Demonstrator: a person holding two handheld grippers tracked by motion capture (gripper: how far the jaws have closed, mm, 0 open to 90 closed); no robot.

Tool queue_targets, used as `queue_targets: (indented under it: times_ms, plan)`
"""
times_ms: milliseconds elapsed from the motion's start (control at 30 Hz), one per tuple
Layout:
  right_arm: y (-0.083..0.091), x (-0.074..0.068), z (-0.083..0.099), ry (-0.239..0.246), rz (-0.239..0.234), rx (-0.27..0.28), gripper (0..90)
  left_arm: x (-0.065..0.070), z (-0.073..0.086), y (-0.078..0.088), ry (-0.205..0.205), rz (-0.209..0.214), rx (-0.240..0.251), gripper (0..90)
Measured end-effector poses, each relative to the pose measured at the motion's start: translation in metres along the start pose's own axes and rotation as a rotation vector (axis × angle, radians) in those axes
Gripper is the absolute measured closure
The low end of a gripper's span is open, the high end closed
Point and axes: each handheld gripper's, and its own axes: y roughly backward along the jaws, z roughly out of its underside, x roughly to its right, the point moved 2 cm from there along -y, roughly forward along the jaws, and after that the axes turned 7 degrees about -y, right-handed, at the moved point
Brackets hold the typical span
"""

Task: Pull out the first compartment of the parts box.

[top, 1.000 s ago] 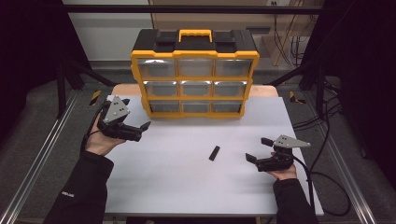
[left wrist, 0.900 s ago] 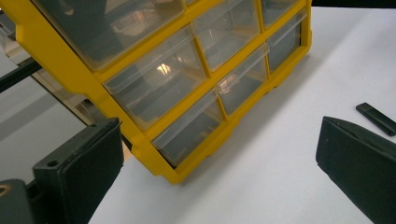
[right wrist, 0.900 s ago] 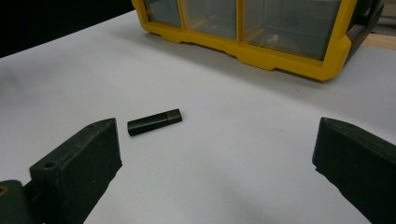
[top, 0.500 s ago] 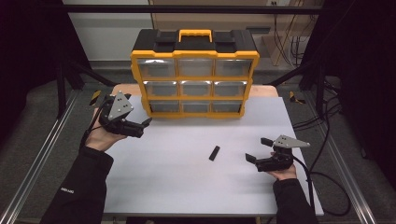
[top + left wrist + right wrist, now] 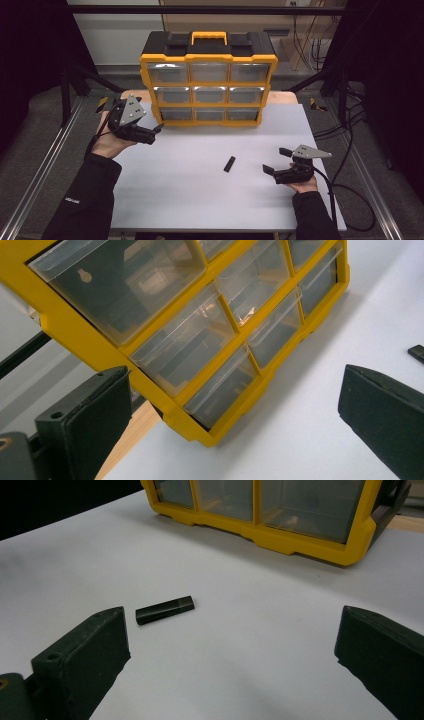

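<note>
A yellow and black organizer (image 5: 208, 80) with clear drawers stands upright at the back of the white table. My left gripper (image 5: 153, 134) is open and empty, held just off the organizer's lower left corner. In the left gripper view the organizer's drawers (image 5: 190, 345) fill the space between and beyond my open left gripper (image 5: 232, 390). A small black stick (image 5: 229, 164) lies flat mid-table. My right gripper (image 5: 276, 160) is open and empty, low over the table a little to the stick's right. In the right gripper view the stick (image 5: 165, 610) lies just ahead of the left jaw of my right gripper (image 5: 232, 625).
The white table top (image 5: 190, 200) stretches toward the near edge. Metal rails (image 5: 45, 165) run along both sides. Cables (image 5: 345, 195) trail off the right edge. A wooden strip (image 5: 282, 96) shows behind the organizer.
My left gripper has lifted and moved away from me toward the organizer's lower left corner. The right gripper and the black stick have stayed put.
</note>
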Motion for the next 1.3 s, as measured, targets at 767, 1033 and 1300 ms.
queue_targets:
  times_ms: [767, 1033, 1300]
  plan:
    - [0.0, 0.0, 0.0, 0.001, 0.001, -0.001, 1.2, -0.011, -0.011, -0.007, -0.072, -0.034, -0.011, 0.5]
    - [0.0, 0.0, 0.0, 0.001, 0.001, -0.002, 1.1, -0.015, -0.014, -0.011, -0.108, -0.062, -0.022, 0.5]
    - [0.0, 0.0, 0.0, -0.001, 0.0, 0.0, 1.1, -0.02, -0.018, -0.015, -0.134, -0.089, -0.01, 0.5]
